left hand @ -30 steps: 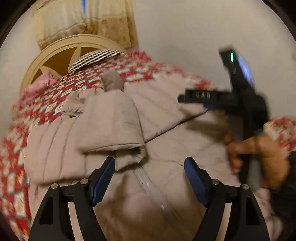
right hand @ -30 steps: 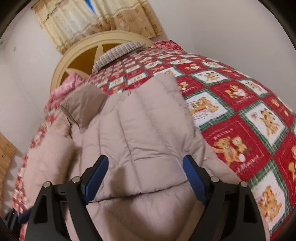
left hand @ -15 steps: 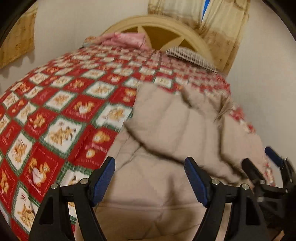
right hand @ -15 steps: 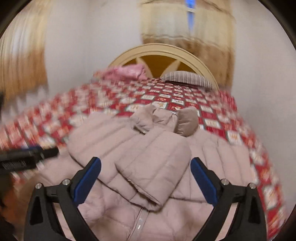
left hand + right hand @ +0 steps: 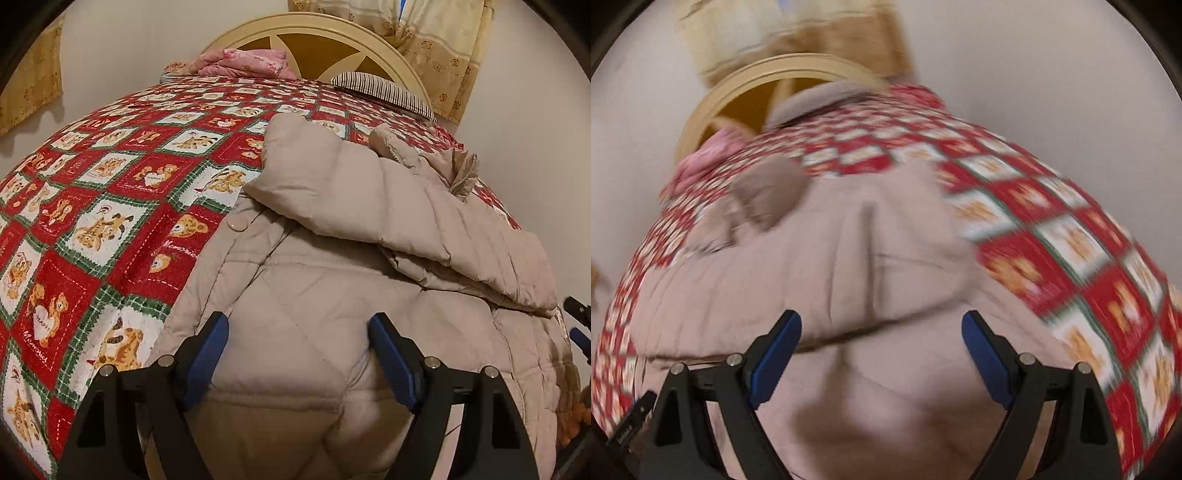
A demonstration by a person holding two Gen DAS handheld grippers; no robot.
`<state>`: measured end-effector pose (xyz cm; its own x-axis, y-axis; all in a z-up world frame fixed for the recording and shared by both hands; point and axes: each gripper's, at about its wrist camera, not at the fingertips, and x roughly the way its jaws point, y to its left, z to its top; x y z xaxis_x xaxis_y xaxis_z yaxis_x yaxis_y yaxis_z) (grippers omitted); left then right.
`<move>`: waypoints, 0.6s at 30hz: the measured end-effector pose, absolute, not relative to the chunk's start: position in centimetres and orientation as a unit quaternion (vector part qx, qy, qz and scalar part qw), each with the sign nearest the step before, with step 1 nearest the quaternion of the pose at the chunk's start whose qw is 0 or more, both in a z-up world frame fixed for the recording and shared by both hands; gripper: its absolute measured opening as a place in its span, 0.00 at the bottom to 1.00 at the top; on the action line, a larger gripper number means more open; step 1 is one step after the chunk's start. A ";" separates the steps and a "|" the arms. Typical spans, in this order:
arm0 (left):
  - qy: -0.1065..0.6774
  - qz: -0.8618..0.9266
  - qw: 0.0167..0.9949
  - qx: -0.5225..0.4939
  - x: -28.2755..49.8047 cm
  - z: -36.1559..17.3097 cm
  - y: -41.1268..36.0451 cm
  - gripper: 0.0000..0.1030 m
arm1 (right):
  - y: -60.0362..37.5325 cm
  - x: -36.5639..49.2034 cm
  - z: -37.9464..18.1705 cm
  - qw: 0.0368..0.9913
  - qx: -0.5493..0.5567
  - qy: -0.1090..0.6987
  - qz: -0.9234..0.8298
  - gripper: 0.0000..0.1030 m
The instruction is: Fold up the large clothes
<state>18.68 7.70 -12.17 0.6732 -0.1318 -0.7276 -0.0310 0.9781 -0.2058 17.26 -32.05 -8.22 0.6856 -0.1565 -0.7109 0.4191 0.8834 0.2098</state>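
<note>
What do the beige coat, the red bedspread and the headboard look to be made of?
Coat: likely a smooth, matte synthetic shell with soft filling, judging by the stitched, puffy quilted panels.
Bedspread: apparently a soft woven or fleece fabric printed with bears in red and green checks; the exact fibre cannot be told.
Headboard: seemingly wood, painted glossy cream on the curved frame, with brown panels between the spokes.

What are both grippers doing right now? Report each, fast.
Left gripper: open, holding nothing, poised over the beige puffer coat.
Right gripper: open, holding nothing, over the same coat.
</note>
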 end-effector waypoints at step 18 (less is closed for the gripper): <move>0.334 -0.092 0.937 -0.052 27.8 -1.1 6.3 0.77 | -32.0 24.7 -11.8 0.887 0.132 0.432 -0.090 0.55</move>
